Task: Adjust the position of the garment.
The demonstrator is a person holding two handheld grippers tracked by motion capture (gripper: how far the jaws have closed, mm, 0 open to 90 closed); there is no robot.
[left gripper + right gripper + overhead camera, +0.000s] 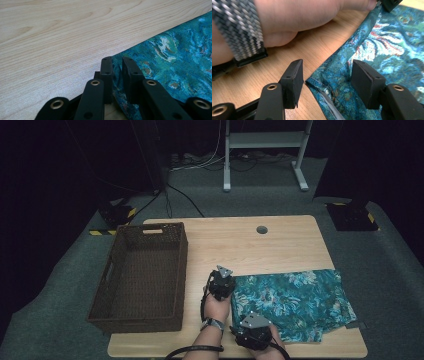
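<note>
Left gripper (117, 65) pinching cloth edge; right gripper (326, 75) half-spread around near corner, pads not on fabric yet.

Wood table (280, 240), pale grain, smooth. Brown wicker basket (141, 276) at its left end, stiff weave. Teal floral cloth (295, 302) folded flat on table's right-front: light, limp, will sag and drape, so best held at hem corners. Woven watch strap (239, 30) on left wrist.

A dark brown woven rectangular basket (142, 275) sits at the left of the frame on the light wooden desk (280, 245). A white metal stand (265, 150) rises at top centre, on grey carpet (50, 285).
</note>
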